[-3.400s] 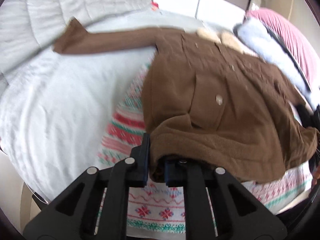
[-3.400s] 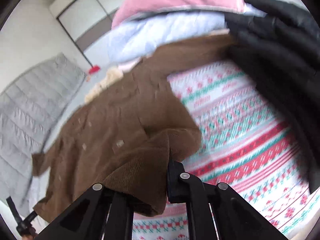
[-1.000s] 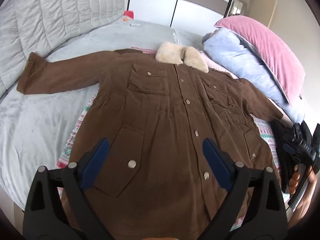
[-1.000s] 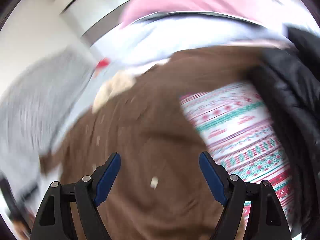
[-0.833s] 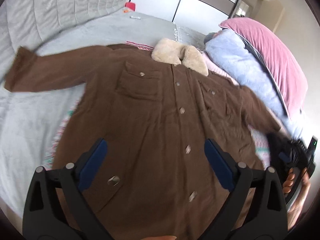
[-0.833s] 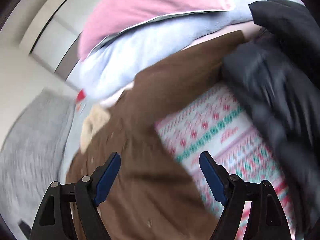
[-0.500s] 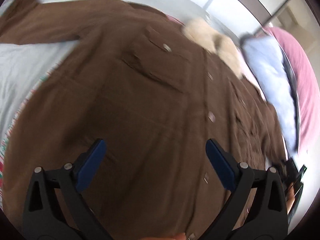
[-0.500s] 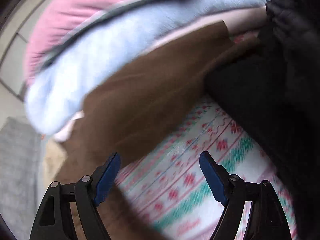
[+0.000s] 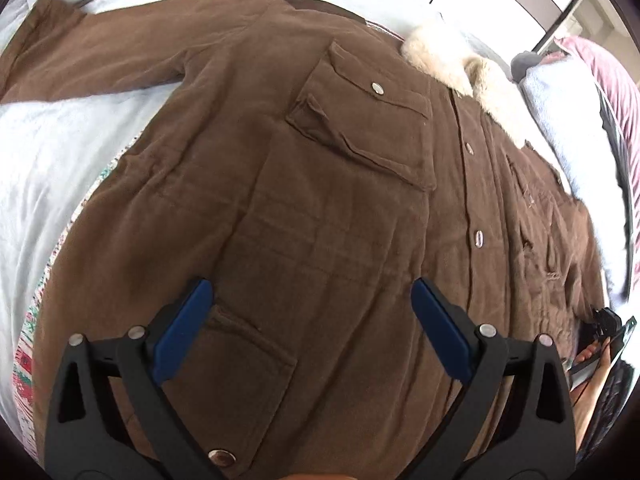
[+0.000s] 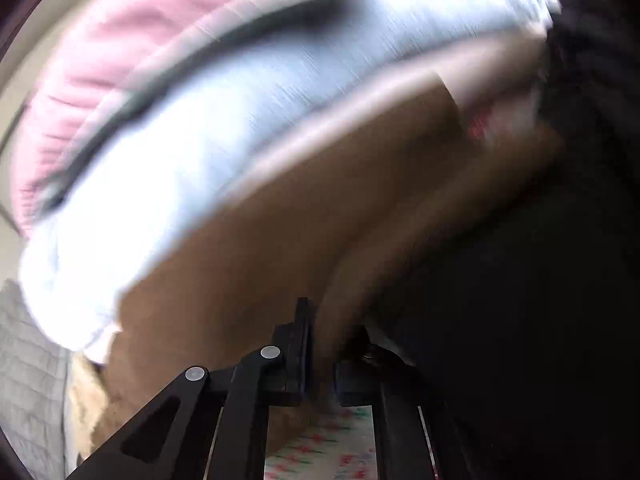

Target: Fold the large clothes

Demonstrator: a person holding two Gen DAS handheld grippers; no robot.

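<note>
A brown coat [image 9: 320, 160] with a cream fur collar [image 9: 452, 64] lies buttoned and spread flat on the bed, its left sleeve [image 9: 100, 52] stretched out to the side. My left gripper [image 9: 310, 286] hovers open just over the coat's front above a lower pocket, nothing between its blue pads. In the blurred right wrist view the coat's other sleeve [image 10: 320, 208] runs across the picture. My right gripper [image 10: 320, 320] is closing on it, jaws nearly together with brown fabric pinched between them.
A patterned knit sweater [image 9: 24, 360] lies under the coat on the pale grey bedspread [image 9: 40, 160]. A light blue quilt [image 9: 560, 120] and pink pillow [image 9: 616, 80] bound the right side. A black padded jacket [image 10: 520, 320] lies right beside the sleeve. A hand [image 9: 592, 360] shows at far right.
The left gripper sank closer to the coat's front, staying open. The right gripper swung from the coat's body out to the sleeve, and its wide jaws came together on the fabric.
</note>
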